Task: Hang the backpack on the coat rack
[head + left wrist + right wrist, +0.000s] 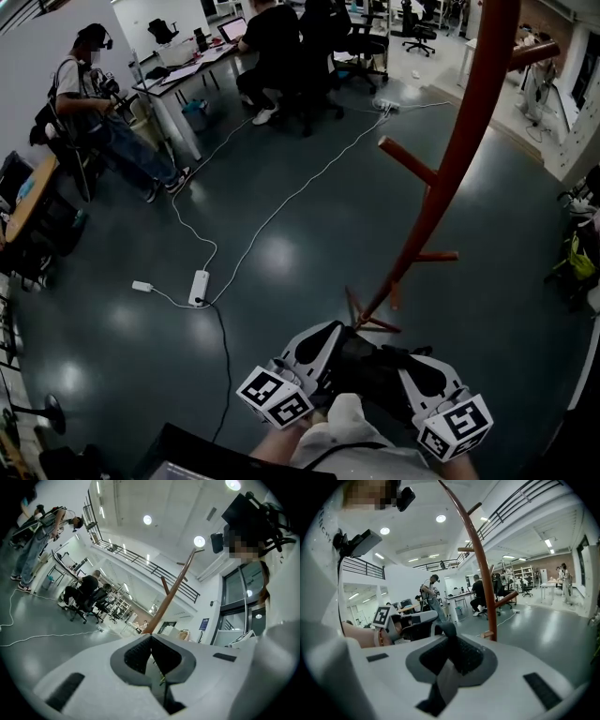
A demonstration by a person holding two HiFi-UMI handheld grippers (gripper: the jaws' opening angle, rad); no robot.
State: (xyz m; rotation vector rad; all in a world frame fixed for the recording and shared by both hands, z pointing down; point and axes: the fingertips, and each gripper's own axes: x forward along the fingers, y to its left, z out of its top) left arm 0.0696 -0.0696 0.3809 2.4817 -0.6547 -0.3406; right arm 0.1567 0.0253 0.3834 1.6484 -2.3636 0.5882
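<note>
The coat rack [441, 178] is a red-brown leaning pole with short pegs; its feet stand on the dark floor just beyond my hands. It also shows in the left gripper view as the coat rack [169, 595], and in the right gripper view as the coat rack [482, 569]. A black backpack [370, 367] hangs between both grippers, close to the rack's base. My left gripper [323, 345] is shut on the backpack's left side; its pads [140, 654] meet with only a thin edge between them. My right gripper [419, 367] is shut on a grey strap [449, 679] with a dark loop [447, 630].
A white power strip [199, 286] and its cables trail over the floor at left. People sit at desks [187, 70] at the back left and centre. Bags [581, 258] lie at the right edge. A lower peg [437, 255] juts toward the right.
</note>
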